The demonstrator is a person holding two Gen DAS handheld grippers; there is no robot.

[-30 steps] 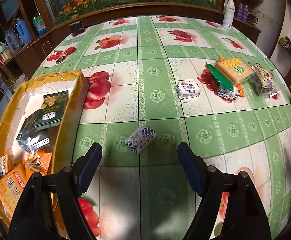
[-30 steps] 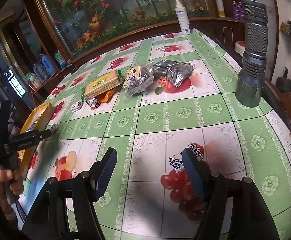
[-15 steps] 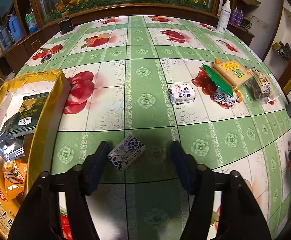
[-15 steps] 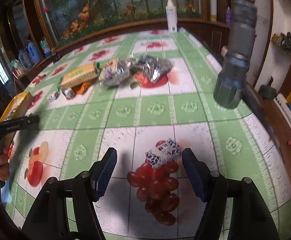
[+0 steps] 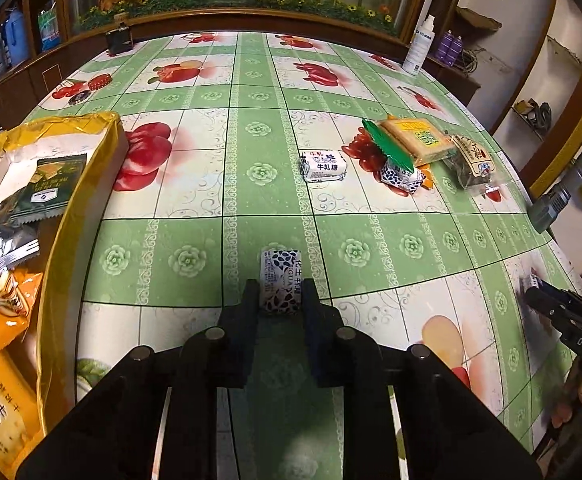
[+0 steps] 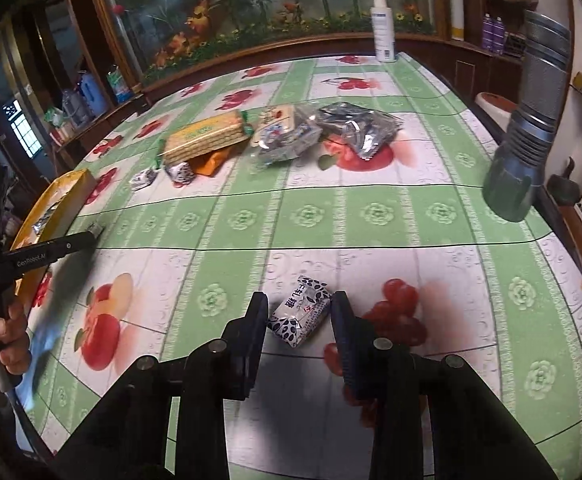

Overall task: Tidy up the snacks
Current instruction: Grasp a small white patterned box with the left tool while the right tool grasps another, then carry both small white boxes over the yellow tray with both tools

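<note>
Looks like a lived-in home, prob. a dining/sitting rm: big table w/ green fruit-print oilcloth, dark wood cabinets behind it, a long glass panel painted w/ flowers & bamboo along the table's far edge, spray bottle at its far right corner, jugs & bottles on shelves to its left

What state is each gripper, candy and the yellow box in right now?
left gripper: shut on a patterned candy, candy on the tablecloth.
right gripper: jaws closing around a second candy; a gap shows on its right side.
yellow box: open, snack packets inside.
white candy: loose on the tablecloth.
biscuit pack: sealed, lying flat.
</note>
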